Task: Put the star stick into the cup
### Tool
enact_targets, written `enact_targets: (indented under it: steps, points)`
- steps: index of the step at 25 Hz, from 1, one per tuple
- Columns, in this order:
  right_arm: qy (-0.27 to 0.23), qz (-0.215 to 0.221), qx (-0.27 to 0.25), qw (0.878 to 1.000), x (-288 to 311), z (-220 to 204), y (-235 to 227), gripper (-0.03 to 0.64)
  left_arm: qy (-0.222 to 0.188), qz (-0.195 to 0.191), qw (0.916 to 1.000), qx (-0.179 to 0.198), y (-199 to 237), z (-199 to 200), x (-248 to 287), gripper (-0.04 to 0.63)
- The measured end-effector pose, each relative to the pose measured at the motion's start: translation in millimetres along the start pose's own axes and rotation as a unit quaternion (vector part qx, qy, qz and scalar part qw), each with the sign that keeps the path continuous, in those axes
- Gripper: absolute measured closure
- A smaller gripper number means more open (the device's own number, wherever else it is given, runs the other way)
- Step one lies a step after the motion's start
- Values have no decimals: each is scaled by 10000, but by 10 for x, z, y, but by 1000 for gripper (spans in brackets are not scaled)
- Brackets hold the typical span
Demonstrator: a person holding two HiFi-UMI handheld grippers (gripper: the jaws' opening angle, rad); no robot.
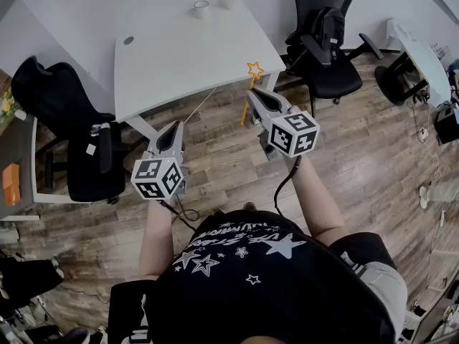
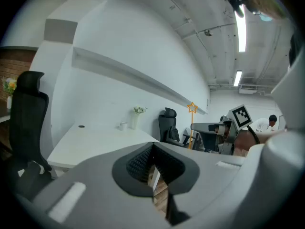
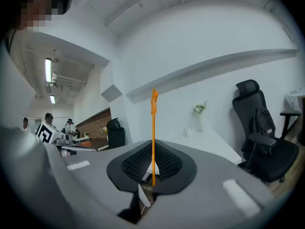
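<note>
At right claw [image 3: 152,151], star stick [image 3: 153,128] clamped, edge-on

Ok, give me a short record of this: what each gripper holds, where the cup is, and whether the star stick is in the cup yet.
right gripper: shut on the star stick, which stands upright with the star on top
left gripper: shut, nothing between the jaws
cup: standing on the far part of the white table
progress: star stick not yet in the cup, held in the air well apart from it
</note>
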State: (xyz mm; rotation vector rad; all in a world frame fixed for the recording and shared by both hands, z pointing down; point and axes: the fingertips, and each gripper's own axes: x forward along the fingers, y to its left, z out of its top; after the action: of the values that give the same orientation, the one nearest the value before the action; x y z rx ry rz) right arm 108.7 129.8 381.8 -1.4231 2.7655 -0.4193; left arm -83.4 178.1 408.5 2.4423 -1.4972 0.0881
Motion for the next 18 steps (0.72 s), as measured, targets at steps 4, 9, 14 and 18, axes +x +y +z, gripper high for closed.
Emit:
enact_targets:
  steps: [4,9,14,18]
  points:
    - [8,-6,18,10000,10,-11,29,586,-18,-18,10000,-1,10,7,-35,595]
    - [66,-26,25,10000,62,-72,99,584,22,-73,10000,-11,69,-27,-70,595]
    - [150,-61,84,9998,82,-152,183,584,73,-119,9999,-63,110,-70,-127,595]
    - [235,-156,164,9995,105,-249,231,584,182,-137,9997,-134,151,-169,-195,594]
